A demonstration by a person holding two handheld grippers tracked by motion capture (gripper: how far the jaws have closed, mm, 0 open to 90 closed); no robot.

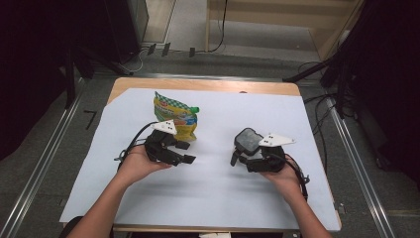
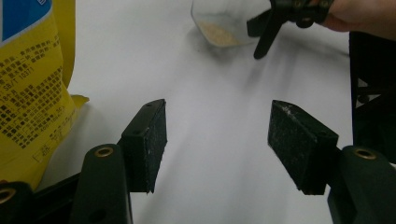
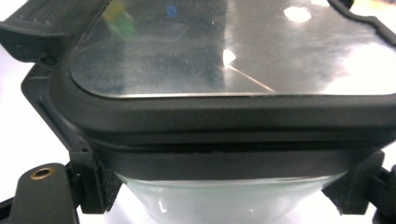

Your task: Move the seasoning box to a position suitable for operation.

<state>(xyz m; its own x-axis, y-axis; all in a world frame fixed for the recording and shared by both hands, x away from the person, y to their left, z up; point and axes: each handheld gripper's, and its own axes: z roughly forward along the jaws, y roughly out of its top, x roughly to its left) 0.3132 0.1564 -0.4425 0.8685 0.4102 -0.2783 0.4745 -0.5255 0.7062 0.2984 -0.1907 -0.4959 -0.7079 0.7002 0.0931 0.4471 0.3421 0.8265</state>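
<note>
Container [image 1: 247, 140] of clear glass with a black-rimmed lid sits clamped in the right claw [image 1: 241, 153], whose pads press the glass walls just under the lid rim, as the right gripper view shows [image 3: 224, 121]. A latch tab [image 3: 42, 28] juts from the lid's corner there. In the left gripper view the container [image 2: 219, 25] holds a layer of pale, sandy grains at its bottom, with the right claw [image 2: 266, 28] at its side.

Left of the container, well apart from it across bare white sheet, the left claw [image 1: 184, 151] rests low in the person's left hand [image 1: 141, 163]; its jaws stand apart with nothing between the pads [image 2: 152, 140], only white sheet showing through the gap. Beyond that claw, farther from the person than the container, lies a yellow snack bag [image 1: 176, 116] with green trim, just beside the left claw's outer jaw; its printed yellow side [image 2: 32, 93] fills the edge of the left gripper view.

Under the container and everything around it spreads a white sheet [image 1: 218, 198] covering most of the wooden surface [image 1: 198, 85]. The right hand [image 1: 285, 173] grips its tool from the near side of the container.
</note>
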